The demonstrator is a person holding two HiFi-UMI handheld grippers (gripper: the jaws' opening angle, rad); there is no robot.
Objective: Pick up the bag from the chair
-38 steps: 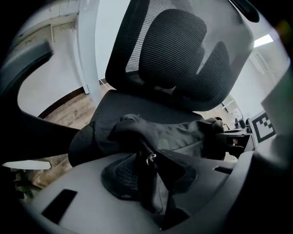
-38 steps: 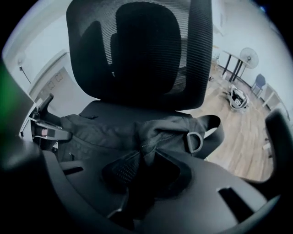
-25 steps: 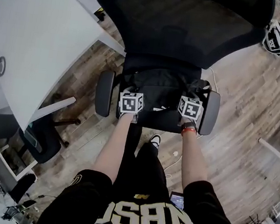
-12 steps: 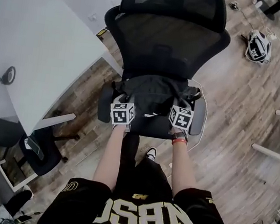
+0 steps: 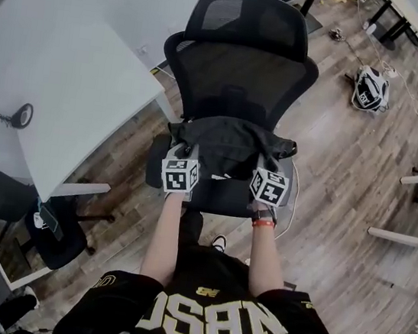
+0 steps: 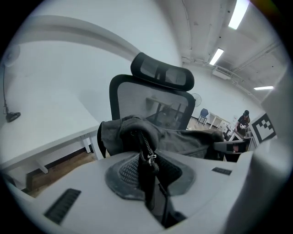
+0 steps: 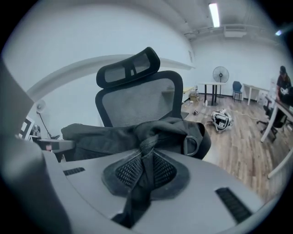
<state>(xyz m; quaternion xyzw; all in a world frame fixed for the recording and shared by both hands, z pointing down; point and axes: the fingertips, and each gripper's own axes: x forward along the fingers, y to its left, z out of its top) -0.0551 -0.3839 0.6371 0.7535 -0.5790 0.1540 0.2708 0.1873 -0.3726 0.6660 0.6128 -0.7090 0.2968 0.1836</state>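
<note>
A black bag (image 5: 231, 146) hangs stretched between my two grippers, above the seat (image 5: 224, 195) of a black mesh office chair (image 5: 237, 74). My left gripper (image 5: 185, 157) is shut on the bag's left end. In the left gripper view the jaws (image 6: 147, 160) pinch dark fabric beside a zipper (image 6: 147, 148). My right gripper (image 5: 267, 167) is shut on the right end. Its own view shows the jaws (image 7: 144, 164) clamped on a fold of the bag (image 7: 114, 132), with a metal ring (image 7: 191, 145) just beyond. The chair's backrest (image 7: 137, 98) stands behind the bag.
A white desk (image 5: 57, 95) stands close on the chair's left. Another dark chair (image 5: 4, 199) sits at the lower left. A black-and-white bag (image 5: 370, 89) lies on the wooden floor at the far right, near table legs (image 5: 415, 180). A person (image 6: 242, 121) stands far off.
Both grippers have risen together with the bag in them, and the bag has come up off the seat. The chair looks smaller and farther below in the head view.
</note>
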